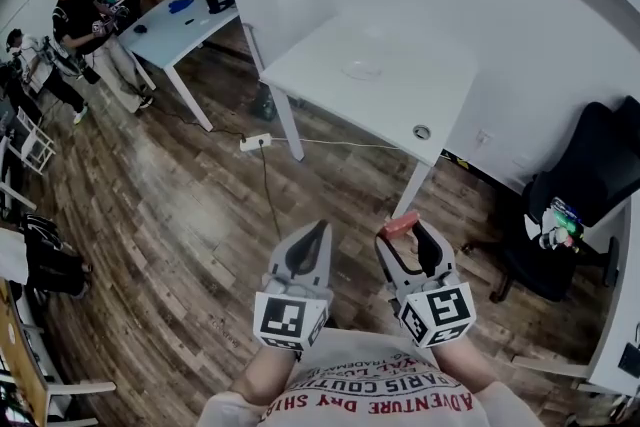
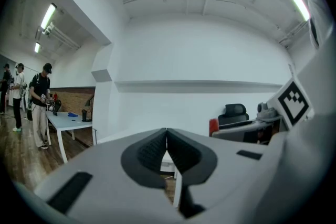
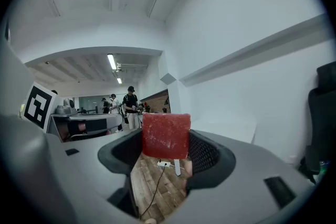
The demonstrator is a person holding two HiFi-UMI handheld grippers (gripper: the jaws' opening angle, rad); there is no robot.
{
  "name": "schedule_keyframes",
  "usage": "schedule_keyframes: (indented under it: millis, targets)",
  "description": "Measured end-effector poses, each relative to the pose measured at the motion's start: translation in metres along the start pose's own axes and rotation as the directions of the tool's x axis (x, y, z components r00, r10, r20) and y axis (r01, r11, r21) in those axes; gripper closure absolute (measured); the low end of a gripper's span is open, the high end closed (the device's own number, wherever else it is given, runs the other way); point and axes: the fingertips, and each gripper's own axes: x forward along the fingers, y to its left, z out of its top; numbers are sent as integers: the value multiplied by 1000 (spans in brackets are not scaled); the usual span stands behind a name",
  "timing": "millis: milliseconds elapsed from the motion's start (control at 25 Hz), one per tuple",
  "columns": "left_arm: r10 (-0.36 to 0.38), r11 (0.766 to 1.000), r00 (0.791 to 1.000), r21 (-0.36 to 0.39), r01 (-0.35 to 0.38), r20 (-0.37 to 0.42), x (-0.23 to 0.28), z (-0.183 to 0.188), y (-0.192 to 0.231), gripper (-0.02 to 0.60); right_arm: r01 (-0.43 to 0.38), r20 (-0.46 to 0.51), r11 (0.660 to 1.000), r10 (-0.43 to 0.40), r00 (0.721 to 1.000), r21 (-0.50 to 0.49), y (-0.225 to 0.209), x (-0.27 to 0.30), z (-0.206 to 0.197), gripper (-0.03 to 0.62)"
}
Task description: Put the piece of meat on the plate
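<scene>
A red, square-cut piece of meat (image 3: 166, 135) sits clamped between the fingertips of my right gripper (image 3: 169, 144), which is shut on it and held in the air over the wooden floor. From the head view, the meat (image 1: 404, 220) pokes out at the tip of the right gripper (image 1: 407, 233). My left gripper (image 1: 319, 231) hangs beside it, shut and empty, its pads meeting (image 2: 167, 132). A pale plate (image 1: 363, 69) lies on the white table (image 1: 420, 95) ahead, well beyond both grippers.
A power strip (image 1: 255, 142) with a cable lies on the floor by the table leg. At the right stands a black office chair (image 1: 580, 195). A second white table (image 1: 185, 20) and standing people (image 1: 85, 15) are far left.
</scene>
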Motion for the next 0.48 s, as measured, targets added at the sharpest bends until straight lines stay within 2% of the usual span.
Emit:
schedule_keyframes:
  millis: [240, 480]
  targets:
    - [-10, 1000, 1000, -16, 10, -9, 38, -7, 46, 574, 36, -16, 999, -36, 999, -3, -12, 54, 1, 315]
    - [-45, 999, 999, -28, 45, 6, 91, 3, 119, 574, 80, -16, 997, -80, 997, -6, -13, 133, 19, 315]
